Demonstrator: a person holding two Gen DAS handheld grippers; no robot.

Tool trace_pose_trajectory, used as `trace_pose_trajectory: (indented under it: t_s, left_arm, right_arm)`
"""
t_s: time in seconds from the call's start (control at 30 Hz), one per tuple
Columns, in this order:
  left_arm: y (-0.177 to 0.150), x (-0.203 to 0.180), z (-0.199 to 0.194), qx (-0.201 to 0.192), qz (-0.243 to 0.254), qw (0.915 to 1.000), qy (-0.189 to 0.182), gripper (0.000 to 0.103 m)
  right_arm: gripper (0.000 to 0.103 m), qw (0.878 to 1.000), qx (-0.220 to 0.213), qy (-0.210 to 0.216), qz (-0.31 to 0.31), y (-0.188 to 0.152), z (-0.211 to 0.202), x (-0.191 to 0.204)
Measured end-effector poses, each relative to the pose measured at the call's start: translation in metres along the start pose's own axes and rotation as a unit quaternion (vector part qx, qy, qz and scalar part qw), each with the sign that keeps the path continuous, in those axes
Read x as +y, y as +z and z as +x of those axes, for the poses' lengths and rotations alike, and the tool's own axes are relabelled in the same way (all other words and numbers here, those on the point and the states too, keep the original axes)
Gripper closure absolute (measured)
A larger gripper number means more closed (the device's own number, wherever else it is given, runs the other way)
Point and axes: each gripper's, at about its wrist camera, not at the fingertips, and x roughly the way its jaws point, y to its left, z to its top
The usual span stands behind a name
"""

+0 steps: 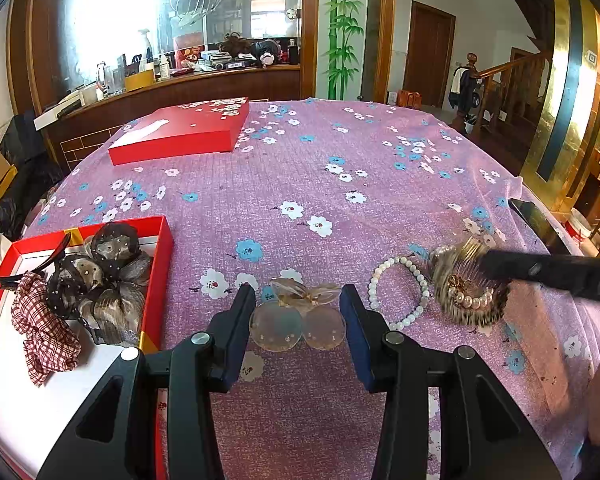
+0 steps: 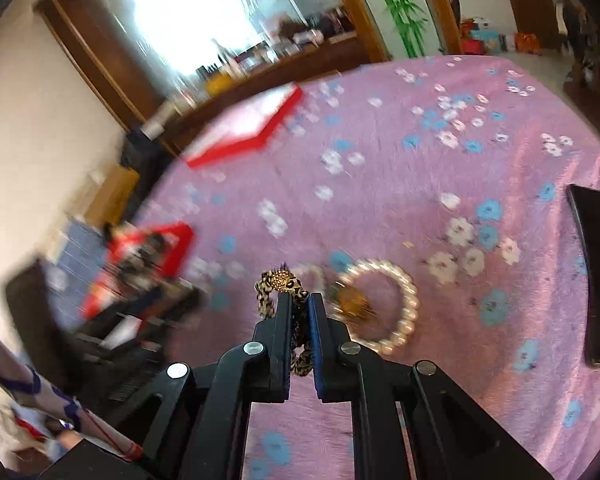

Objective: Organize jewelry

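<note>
Loose on the purple floral cloth (image 1: 320, 152) lie four pieces: one clear butterfly clip (image 1: 298, 312), one white bead bracelet (image 1: 400, 292), one larger pearl bracelet (image 2: 384, 306) and one gold comb (image 2: 354, 304) inside that ring. A fifth piece, the leopard scrunchie (image 2: 282, 286) with its gold beaded ball, is pinched between the nearly closed fingers of the right gripper (image 2: 300, 300), just above the cloth beside the pearl bracelet. The left gripper (image 1: 298, 300) stands wide apart, a finger on either side of the butterfly clip, gripping nothing. Two red box parts show: the lid (image 1: 184, 130) at the far left, and the open box (image 1: 156, 280) at near left. That box holds one plaid scrunchie (image 1: 44, 332), a brown sequinned mesh bow cluster (image 1: 100, 276) and one black headband (image 1: 40, 266). One black phone (image 2: 596, 276) lies at the cloth's right edge.
</note>
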Motion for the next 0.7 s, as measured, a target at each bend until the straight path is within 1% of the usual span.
trace_pose_trajectory:
  t_s: [0.1,0.17,0.27,0.3,0.33,0.37,0.43,0.53,0.63,0.7]
  left_arm:
    - [0.000,0.001,-0.001,-0.001,-0.001,1.0000,0.000,0.061]
    - [0.001,0.001,-0.001,-0.002,0.000,1.0000,0.000,0.061]
    - [0.000,0.001,-0.001,-0.002,-0.001,1.0000,0.000,0.061]
    - [0.001,0.001,-0.001,-0.002,-0.001,1.0000,-0.001,0.061]
    - [0.000,0.001,-0.001,-0.002,-0.001,1.0000,-0.001,0.061]
    - [0.000,0.001,-0.001,-0.002,0.000,1.0000,0.000,0.061]
    - [0.001,0.001,-0.001,-0.001,0.000,1.0000,-0.001,0.061]
    - [0.000,0.001,-0.001,0.000,0.000,1.0000,-0.002,0.061]
    - [-0.002,-0.001,-0.001,0.001,0.003,1.0000,-0.004,0.061]
    - [-0.003,-0.003,-0.002,0.000,0.005,1.0000,-0.005,0.061]
  right_arm:
    - [0.094,1.000,0.001,0.005,0.014,0.000,0.001,-0.006]
    - [0.095,1.000,-0.009,-0.001,0.007,0.000,-0.003,-0.005]
    - [0.095,1.000,-0.010,0.006,-0.005,-0.001,-0.004,0.001]
    - [0.095,1.000,-0.011,0.001,-0.008,-0.001,-0.004,0.001]
    - [0.090,1.000,-0.011,-0.007,-0.009,0.000,-0.002,0.001]
    - [0.083,1.000,-0.014,-0.023,-0.007,0.001,-0.001,-0.001]
    - [0.082,0.999,-0.016,-0.047,0.002,0.002,-0.001,-0.007]
    - [0.082,0.994,-0.009,-0.105,0.026,0.006,0.006,-0.022]
    - [0.082,0.996,0.021,-0.086,0.029,0.005,0.018,-0.027]
    - [0.082,0.993,0.033,-0.112,0.003,0.002,0.028,-0.021]
